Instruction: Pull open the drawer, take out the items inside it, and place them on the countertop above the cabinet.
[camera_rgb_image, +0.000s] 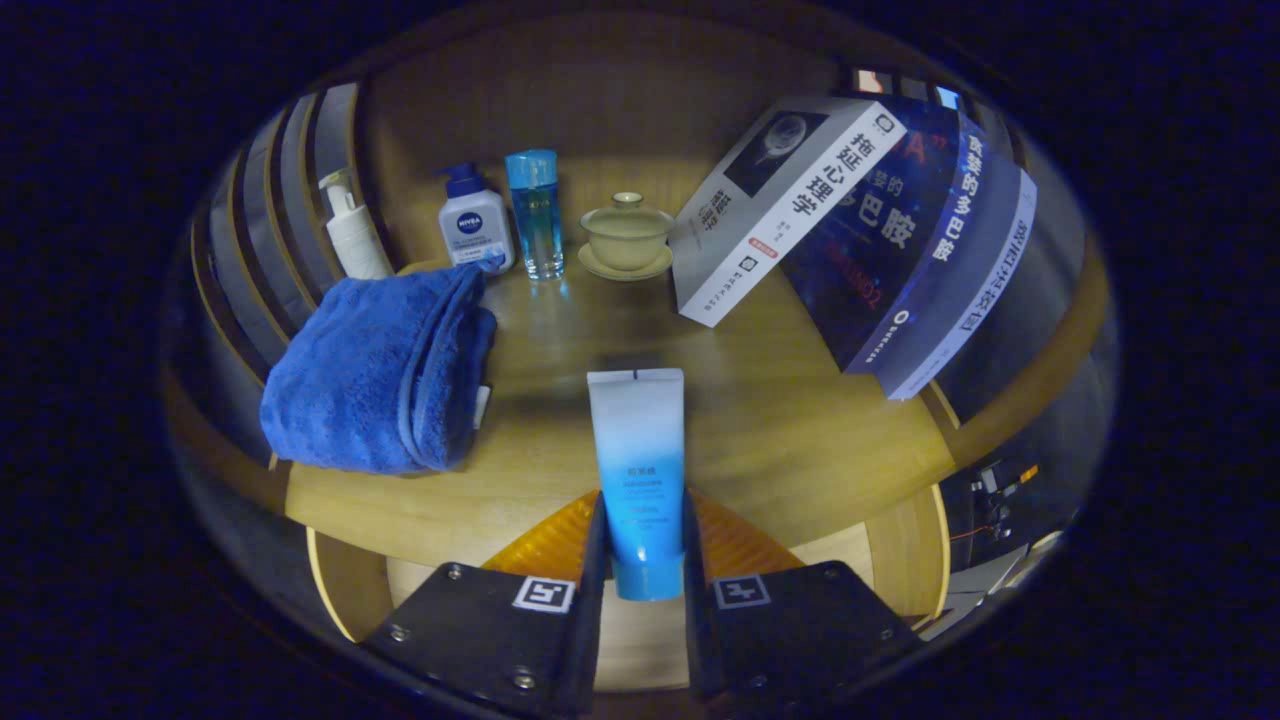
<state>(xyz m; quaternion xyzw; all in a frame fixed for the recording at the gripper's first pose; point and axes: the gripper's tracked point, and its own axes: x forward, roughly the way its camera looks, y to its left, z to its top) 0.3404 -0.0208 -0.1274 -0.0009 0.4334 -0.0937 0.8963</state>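
My gripper (640, 545) is shut on a white-to-blue squeeze tube (637, 460), both fingers pressing its lower part near the blue cap. The tube points forward over the wooden countertop (790, 420), held above its front part. Below the fingers the open drawer (640, 640) shows its pale wooden walls, with something orange (545, 540) partly hidden behind the fingers and the counter's front edge.
On the countertop: a folded blue towel (385, 375) left of the tube, a white pump bottle (352, 235), a white and blue bottle (474, 225), a clear blue bottle (535, 210), a lidded cup on a saucer (627, 235), and leaning books (860, 235) at right.
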